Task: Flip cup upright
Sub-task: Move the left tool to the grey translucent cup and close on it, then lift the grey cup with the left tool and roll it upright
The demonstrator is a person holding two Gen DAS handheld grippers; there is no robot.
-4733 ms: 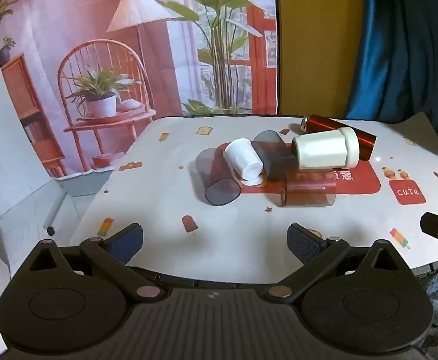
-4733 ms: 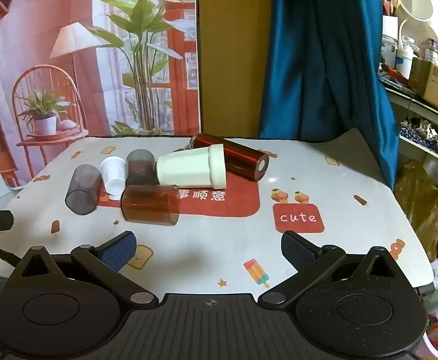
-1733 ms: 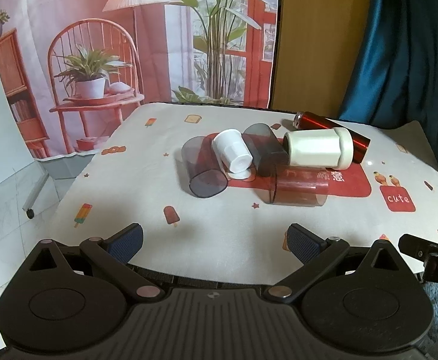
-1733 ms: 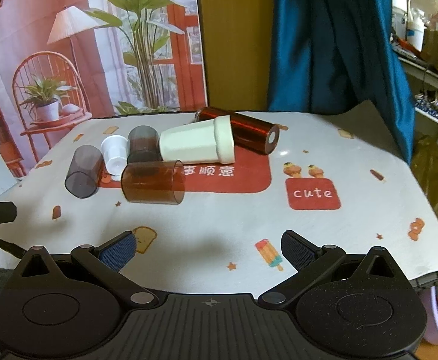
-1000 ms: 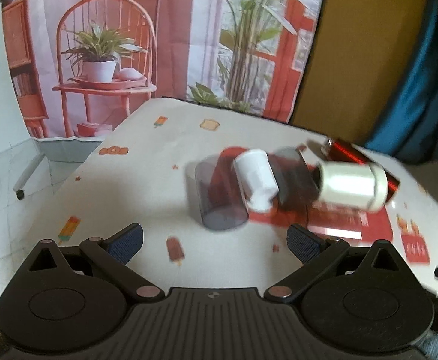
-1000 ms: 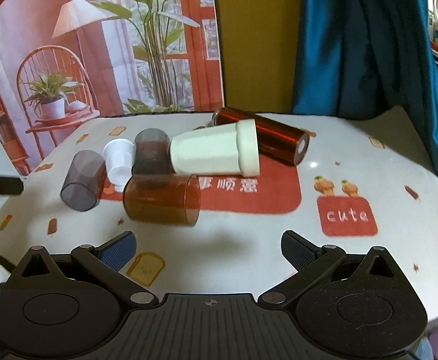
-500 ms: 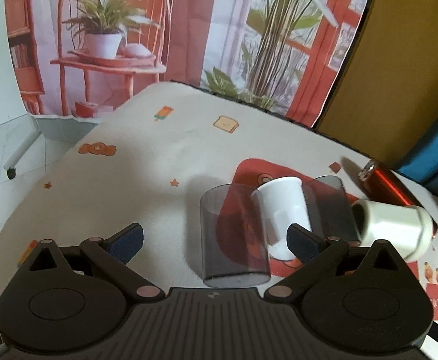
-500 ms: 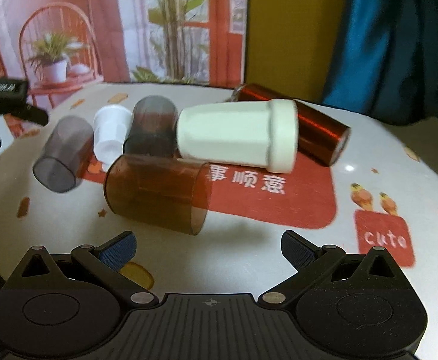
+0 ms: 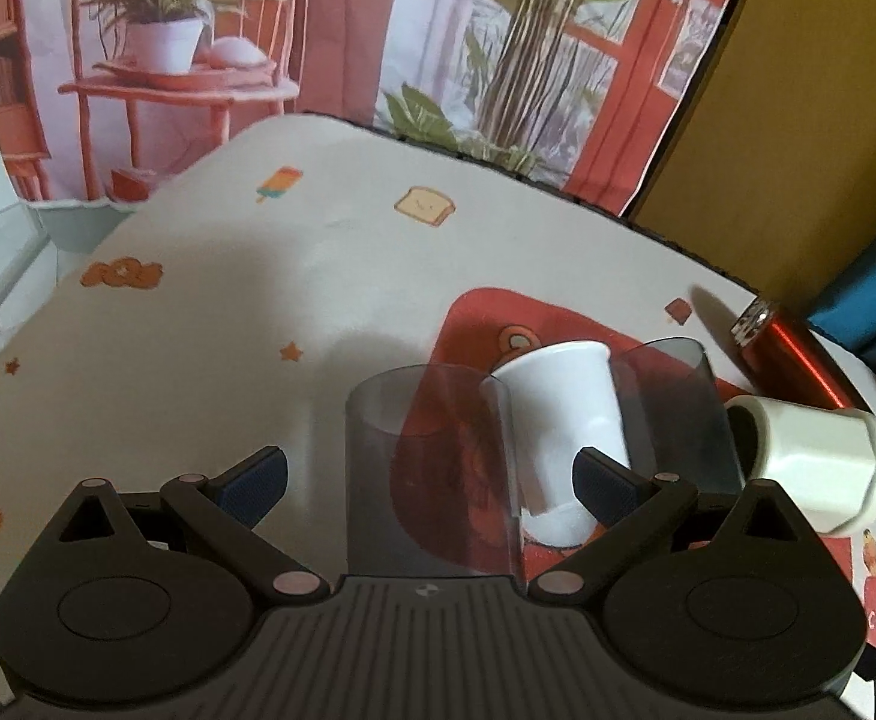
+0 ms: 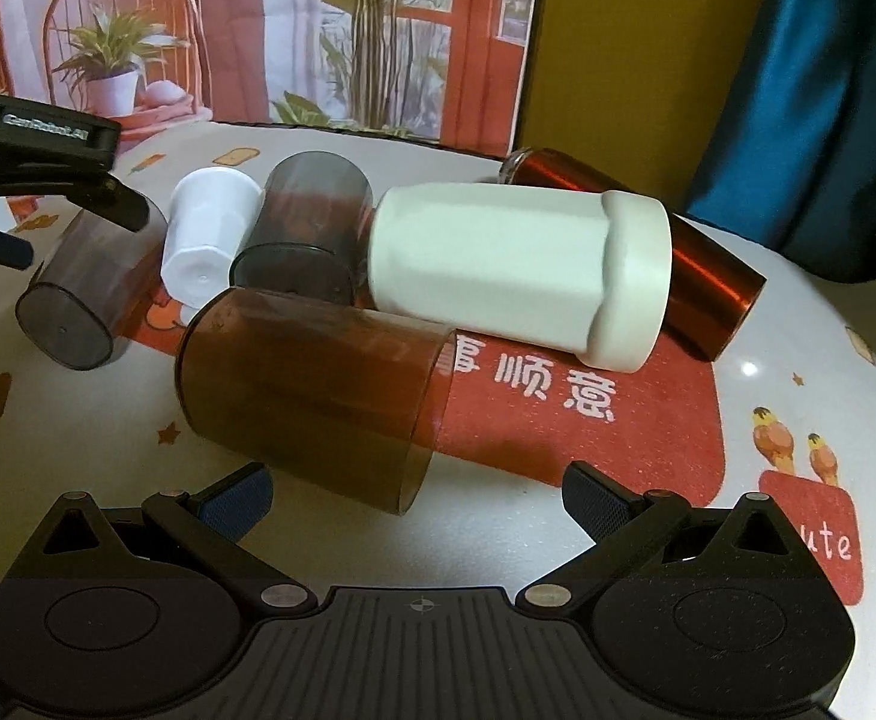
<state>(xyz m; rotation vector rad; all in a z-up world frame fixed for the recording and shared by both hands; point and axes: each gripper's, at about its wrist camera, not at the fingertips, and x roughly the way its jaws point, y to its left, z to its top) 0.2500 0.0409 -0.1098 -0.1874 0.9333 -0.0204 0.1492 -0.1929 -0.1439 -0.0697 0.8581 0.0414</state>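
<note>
Several cups lie on their sides on the table. In the left wrist view my left gripper [image 9: 432,474] is open, and a grey see-through cup [image 9: 432,468] lies between its fingers, untouched. A small white cup [image 9: 564,414] and a second grey cup [image 9: 678,414] lie just right of it. In the right wrist view my right gripper [image 10: 414,495] is open, and the mouth end of a brown see-through cup [image 10: 312,390] lies just ahead of its fingers. The left gripper [image 10: 48,150] shows at the far left, above the grey cup [image 10: 87,294].
A big white cup [image 10: 522,270] and a red metal tumbler [image 10: 678,252] lie behind the brown cup. The tablecloth [image 10: 618,408] has a red patch and cartoon prints. A printed backdrop [image 9: 318,30] and a blue curtain [image 10: 828,90] stand behind the table.
Both grippers have moved forward and down toward the cups. The left now straddles the grey cup; the right has closed in on the brown cup. The cups have not moved.
</note>
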